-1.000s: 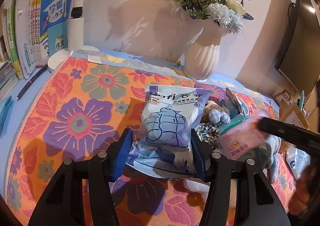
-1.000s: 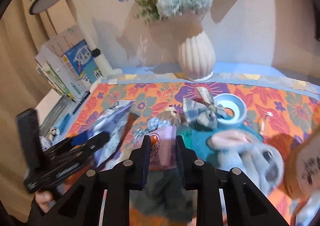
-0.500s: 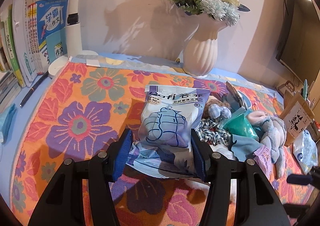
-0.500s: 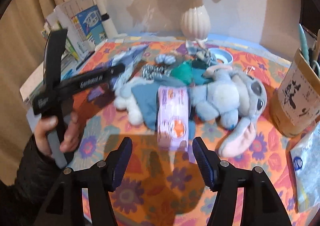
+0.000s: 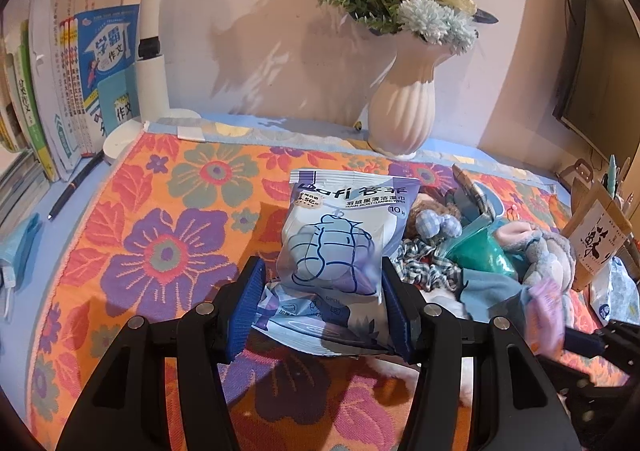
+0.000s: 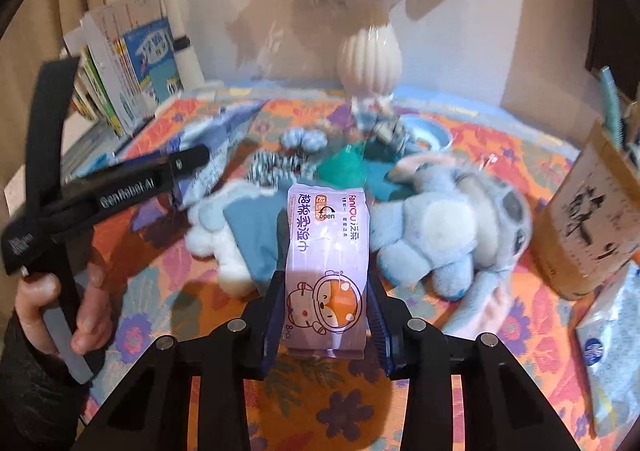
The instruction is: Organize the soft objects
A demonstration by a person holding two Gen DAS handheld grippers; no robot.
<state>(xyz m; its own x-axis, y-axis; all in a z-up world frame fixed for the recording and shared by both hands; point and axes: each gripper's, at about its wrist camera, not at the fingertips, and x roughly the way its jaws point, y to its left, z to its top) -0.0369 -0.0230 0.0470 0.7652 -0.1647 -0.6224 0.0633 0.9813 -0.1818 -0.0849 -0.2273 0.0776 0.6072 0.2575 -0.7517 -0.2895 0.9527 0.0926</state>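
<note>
My left gripper [image 5: 320, 307] is shut on a blue-and-white pack of cleaning wipes [image 5: 340, 247] and holds it upright over the flowered cloth [image 5: 160, 235]. My right gripper [image 6: 326, 311] is shut on a pink pack of soft tissues [image 6: 326, 259], held above the cloth in front of a heap of soft things: a grey-blue plush toy [image 6: 452, 227], a white-and-blue plush [image 6: 236, 235], a teal pouch [image 6: 344, 167] and checked scrunchies [image 6: 272, 167]. The pink pack also shows blurred in the left wrist view [image 5: 544, 315].
A white ribbed vase [image 5: 402, 111] with flowers stands at the back. Books [image 5: 60, 91] and a white lamp post [image 5: 150, 35] stand at the left. A brown paper bag [image 6: 588, 219] and a plastic tissue pack [image 6: 612, 339] are at the right.
My right gripper, open half a second ago with the pink pack lying before it, has shut on that pack and lifted it. The left gripper keeps holding the wipes pack.
</note>
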